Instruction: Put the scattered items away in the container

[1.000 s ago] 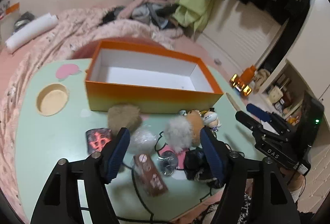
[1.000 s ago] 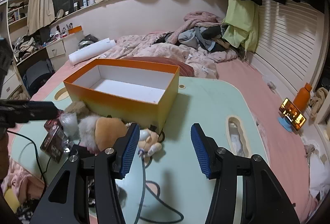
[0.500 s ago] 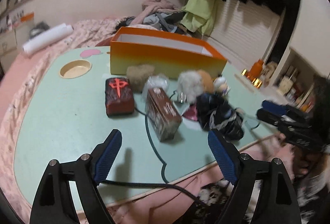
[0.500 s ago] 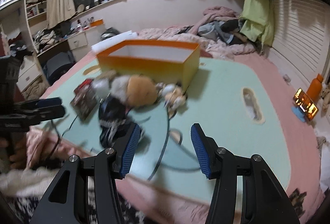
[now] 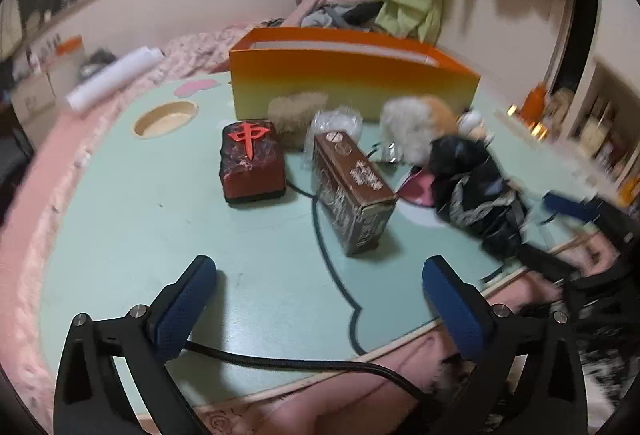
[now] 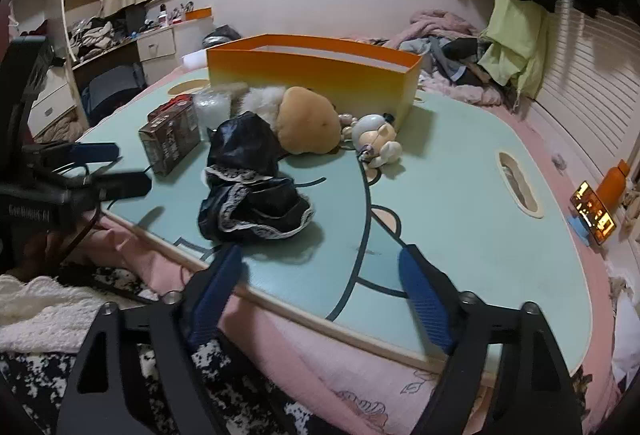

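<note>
An orange box (image 5: 352, 83) (image 6: 312, 75) stands at the far side of the pale green table (image 5: 160, 235). In front of it lie a red mahjong-tile block (image 5: 252, 163), a brown carton (image 5: 352, 191) (image 6: 170, 139), a clear bag (image 5: 336, 123), a tan and white plush (image 6: 304, 119), a small figurine (image 6: 376, 139) and a black lace-trimmed cloth (image 6: 248, 187) (image 5: 476, 195). My left gripper (image 5: 320, 275) hangs over the near table edge, jaws opening wide, nothing between them. My right gripper (image 6: 320, 263) sits at the table's near edge, short of the black cloth, jaws opening and empty.
A black cable (image 5: 320, 363) runs under the left gripper. The table has a round recess (image 5: 166, 119) and an oval slot (image 6: 518, 183). Pink bedding (image 6: 360, 375) surrounds the table; clothes pile (image 6: 460, 47) behind the box. An orange bottle (image 6: 612, 183) and a lit phone (image 6: 592, 213) lie right.
Both grippers drew back and sank toward the near table edge, and the scattered items now lie farther ahead. Both jaws have widened. Nothing was picked up.
</note>
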`<state>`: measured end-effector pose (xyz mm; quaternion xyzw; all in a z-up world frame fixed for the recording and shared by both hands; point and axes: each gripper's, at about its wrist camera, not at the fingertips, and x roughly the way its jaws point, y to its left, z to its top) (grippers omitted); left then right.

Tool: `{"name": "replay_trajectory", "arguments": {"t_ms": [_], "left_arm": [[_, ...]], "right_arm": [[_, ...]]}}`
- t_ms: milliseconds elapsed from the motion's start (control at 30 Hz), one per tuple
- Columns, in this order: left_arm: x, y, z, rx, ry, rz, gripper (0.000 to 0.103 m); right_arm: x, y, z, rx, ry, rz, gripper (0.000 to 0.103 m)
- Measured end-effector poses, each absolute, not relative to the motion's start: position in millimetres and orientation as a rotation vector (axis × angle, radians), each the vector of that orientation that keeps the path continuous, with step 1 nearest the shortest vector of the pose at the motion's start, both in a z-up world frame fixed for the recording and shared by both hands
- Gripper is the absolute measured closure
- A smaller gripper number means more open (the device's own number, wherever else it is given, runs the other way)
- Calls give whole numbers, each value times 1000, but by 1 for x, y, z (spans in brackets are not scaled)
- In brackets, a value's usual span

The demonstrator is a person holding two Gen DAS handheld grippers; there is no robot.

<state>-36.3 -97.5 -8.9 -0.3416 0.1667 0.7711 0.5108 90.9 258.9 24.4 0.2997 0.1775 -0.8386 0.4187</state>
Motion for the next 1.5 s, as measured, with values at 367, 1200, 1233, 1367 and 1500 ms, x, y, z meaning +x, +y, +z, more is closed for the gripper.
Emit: {"name": "replay_trajectory", "arguments": {"t_ms": [367, 1200, 1233, 1367, 1500], "left_arm": [[-35, -97, -10, -799, 421, 1851, 0], [-34, -100, -11, -774, 424, 1832, 0], [-35, -101, -11, -768, 421, 1827, 0], [-39, -107, -8, -771, 383, 1859, 0], [-45, -121, 8, -703, 251, 1847, 1]], "right_arm": [[77, 266, 16, 707, 391, -2100, 0], [75, 268, 15, 677, 382, -2086, 0], [75, 268, 15, 674, 383, -2086, 0], [74, 268, 16, 671, 378, -2086, 0], [74, 268, 16, 670, 378, -2085, 0]]}}
